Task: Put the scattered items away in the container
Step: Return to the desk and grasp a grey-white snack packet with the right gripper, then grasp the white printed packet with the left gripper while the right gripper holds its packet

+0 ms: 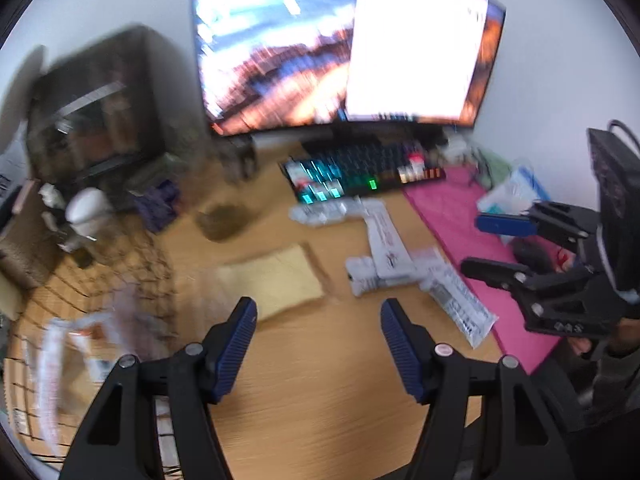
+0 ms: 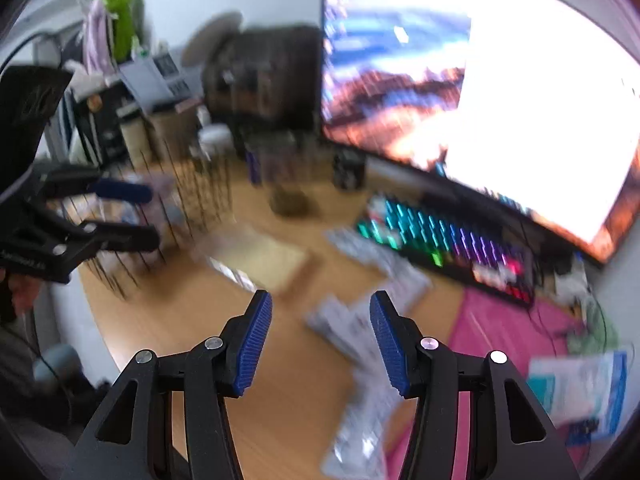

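Right now my left gripper [image 1: 318,320] hangs over the wooden desk [image 1: 320,392] with its blue pads wide apart and nothing between them; my right gripper [image 2: 320,320] is spread wide too, and it holds nothing. Both pictures are blurry, so small things are hard to make out.

From the left wrist I see the black wire basket [image 1: 120,280] on the left side of the desk; some clear and white wrappers [image 1: 56,356] already lie inside it. Just past my left pads a tan flat packet [image 1: 272,280] lies on the desk, right beside the basket. To the right of it, white packets [image 1: 384,256] lie in a loose bunch on the wood; one long white packet [image 1: 460,304] sits at the edge of the pink mat [image 1: 452,208], partly on it. My right gripper shows at the far right of this view, above the pink mat.

From the right wrist the white packets sit just ahead of and under my pads; the basket is far off to the left, near my left gripper.

Behind it all a lit keyboard [image 1: 360,172] lies under a big bright monitor [image 1: 340,48].
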A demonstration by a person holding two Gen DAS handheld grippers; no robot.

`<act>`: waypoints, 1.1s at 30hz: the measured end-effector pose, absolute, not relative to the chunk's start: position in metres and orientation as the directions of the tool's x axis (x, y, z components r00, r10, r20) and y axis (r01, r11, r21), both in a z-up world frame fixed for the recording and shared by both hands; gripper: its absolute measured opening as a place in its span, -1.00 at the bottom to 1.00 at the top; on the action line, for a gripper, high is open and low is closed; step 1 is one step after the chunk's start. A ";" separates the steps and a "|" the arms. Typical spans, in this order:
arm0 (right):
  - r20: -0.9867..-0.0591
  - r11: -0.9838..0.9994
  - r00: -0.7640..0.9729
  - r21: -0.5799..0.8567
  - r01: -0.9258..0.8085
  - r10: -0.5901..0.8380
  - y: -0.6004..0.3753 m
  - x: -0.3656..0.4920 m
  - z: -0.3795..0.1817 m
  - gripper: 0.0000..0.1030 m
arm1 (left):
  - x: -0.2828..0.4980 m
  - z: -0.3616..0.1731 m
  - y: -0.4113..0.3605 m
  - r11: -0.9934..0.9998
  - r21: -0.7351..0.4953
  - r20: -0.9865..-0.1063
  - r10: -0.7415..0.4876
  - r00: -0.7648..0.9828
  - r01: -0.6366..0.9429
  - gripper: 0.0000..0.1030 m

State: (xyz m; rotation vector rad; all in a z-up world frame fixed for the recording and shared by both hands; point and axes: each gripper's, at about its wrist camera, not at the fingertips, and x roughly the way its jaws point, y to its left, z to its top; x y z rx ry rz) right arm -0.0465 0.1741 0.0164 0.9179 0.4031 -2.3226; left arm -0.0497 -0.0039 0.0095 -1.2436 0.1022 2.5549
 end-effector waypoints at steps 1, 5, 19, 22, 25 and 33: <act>-0.711 -0.778 -0.571 -0.055 0.626 -0.409 0.180 -0.046 0.007 0.01 | -0.056 -0.001 0.006 -0.949 -0.074 -0.797 0.240 -0.554 -0.306 0.37; -0.774 -0.811 -0.526 -0.026 0.585 -0.354 0.207 -0.052 -0.040 0.04 | -0.076 -0.036 0.033 -0.941 -0.072 -0.843 0.235 -0.483 -0.332 0.37; -0.838 -0.788 -0.454 -0.047 0.614 -0.303 0.221 -0.055 -0.101 -0.19 | -0.111 -0.065 0.086 -0.873 0.004 -0.879 0.230 -0.418 -0.488 0.37; -0.833 -0.792 -0.465 -0.055 0.608 -0.300 0.225 -0.057 -0.095 -0.29 | -0.116 -0.070 0.095 -0.847 0.015 -0.882 0.239 -0.407 -0.531 0.37; -0.812 -0.811 -0.482 -0.018 0.584 -0.329 0.236 -0.062 -0.081 -0.29 | -0.121 -0.076 0.106 -0.810 0.049 -0.888 0.233 -0.396 -0.585 0.37; -0.787 -0.846 -0.530 -0.021 0.534 -0.315 0.253 -0.072 -0.063 -0.29 | -0.143 -0.096 0.117 -0.755 0.105 -0.906 0.196 -0.375 -0.647 0.37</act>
